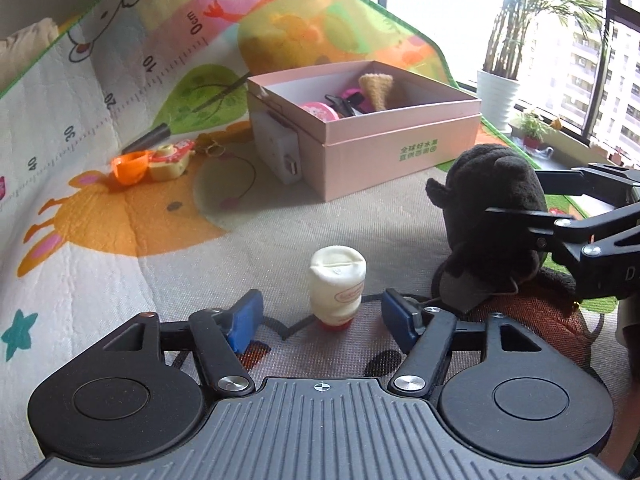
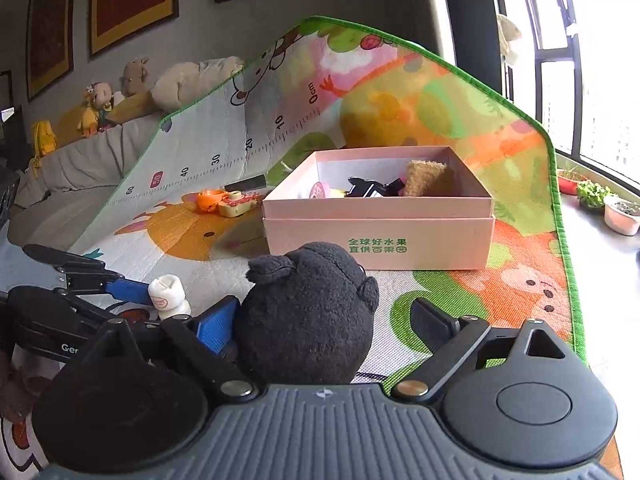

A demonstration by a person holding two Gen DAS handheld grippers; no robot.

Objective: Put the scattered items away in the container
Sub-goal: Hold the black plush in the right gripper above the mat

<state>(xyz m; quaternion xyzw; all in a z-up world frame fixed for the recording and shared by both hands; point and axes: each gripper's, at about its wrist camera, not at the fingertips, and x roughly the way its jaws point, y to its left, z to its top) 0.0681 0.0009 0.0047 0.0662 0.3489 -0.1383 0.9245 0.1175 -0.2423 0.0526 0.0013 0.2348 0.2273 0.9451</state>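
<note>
A pink box stands on the play mat with several items inside. A small white bottle stands cap-down on the mat between the blue pads of my open left gripper, untouched. A black plush toy sits on the mat between the fingers of my right gripper. The jaws stand wide; the left pad touches the plush and the right pad is apart from it. An orange toy and a yellow toy lie left of the box.
A white adapter leans on the box's left side. A dark stick lies behind the toys. The colourful mat curls up at the back. Plush toys sit on a sofa; potted plants line the window sill.
</note>
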